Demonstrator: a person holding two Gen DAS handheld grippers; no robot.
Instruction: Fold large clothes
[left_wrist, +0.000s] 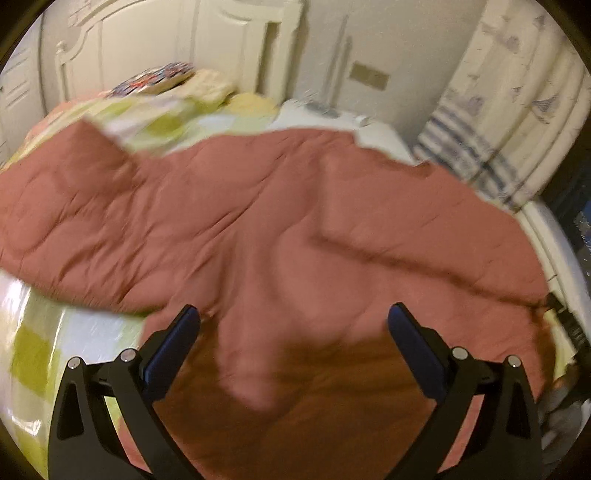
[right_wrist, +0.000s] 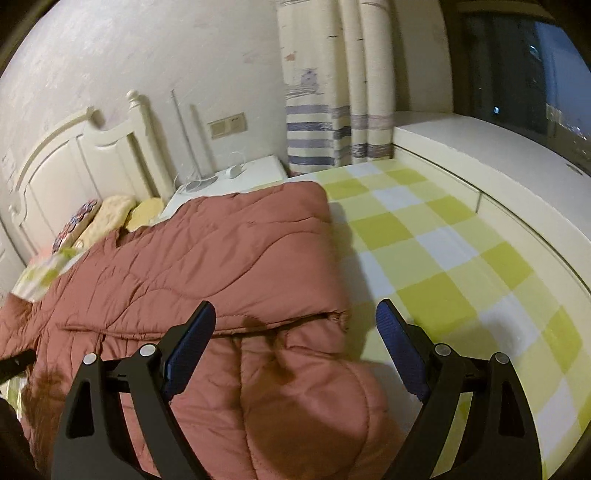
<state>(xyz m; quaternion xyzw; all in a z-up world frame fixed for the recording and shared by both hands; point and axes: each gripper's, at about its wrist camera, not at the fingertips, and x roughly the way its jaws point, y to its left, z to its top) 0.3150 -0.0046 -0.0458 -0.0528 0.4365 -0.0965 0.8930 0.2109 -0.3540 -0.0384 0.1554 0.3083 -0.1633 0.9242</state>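
Note:
A large reddish-brown padded coat (left_wrist: 280, 221) lies spread across the bed, one sleeve stretched to the left. My left gripper (left_wrist: 293, 314) is open and empty, hovering above the coat's near part. In the right wrist view the same coat (right_wrist: 221, 251) lies flat, with a sleeve folded over near its right edge. My right gripper (right_wrist: 295, 314) is open and empty above that right edge, its right finger over the bedsheet.
The bed has a yellow-green and white checked sheet (right_wrist: 443, 240). Pillows (right_wrist: 110, 214) lie by the white headboard (right_wrist: 85, 155). A white nightstand (right_wrist: 236, 177) stands by striped curtains (right_wrist: 325, 122). A white ledge (right_wrist: 480, 147) runs under a dark window.

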